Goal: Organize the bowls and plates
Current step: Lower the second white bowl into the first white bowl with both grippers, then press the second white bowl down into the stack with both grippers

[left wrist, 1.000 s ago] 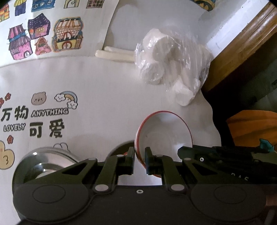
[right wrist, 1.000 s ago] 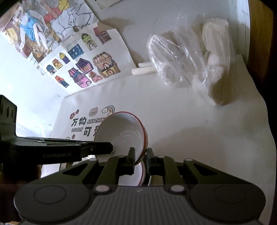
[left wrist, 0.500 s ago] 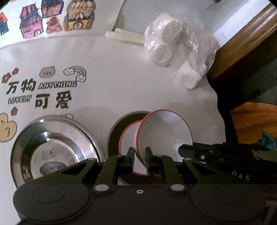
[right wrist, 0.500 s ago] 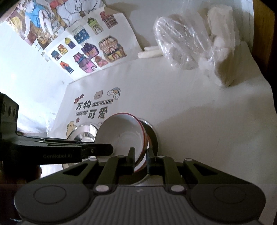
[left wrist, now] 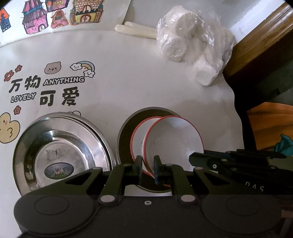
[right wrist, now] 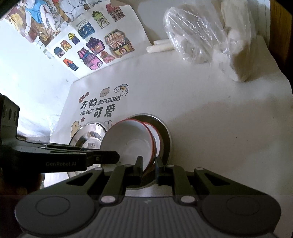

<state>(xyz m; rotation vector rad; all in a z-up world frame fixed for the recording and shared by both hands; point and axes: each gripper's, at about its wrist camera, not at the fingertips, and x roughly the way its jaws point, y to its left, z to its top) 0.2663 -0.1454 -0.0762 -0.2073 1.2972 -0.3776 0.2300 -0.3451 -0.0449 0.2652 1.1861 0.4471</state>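
With its rim clenched by both the left gripper (left wrist: pixel 147 169) and right gripper (right wrist: pixel 148 169), the red-rimmed bowl (left wrist: pixel 174 141) should be lowered level into the bowl beneath (left wrist: pixel 138 139).

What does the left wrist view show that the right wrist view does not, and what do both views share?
Only the left wrist view: an orange thing beyond the table edge, and the inside of the steel plate with its sticker.
Only the right wrist view: the large coloured drawing on the wall, top left.
Both: the held white bowl with a red rim above a second bowl in a steel dish, the house drawings, and the plastic bag.
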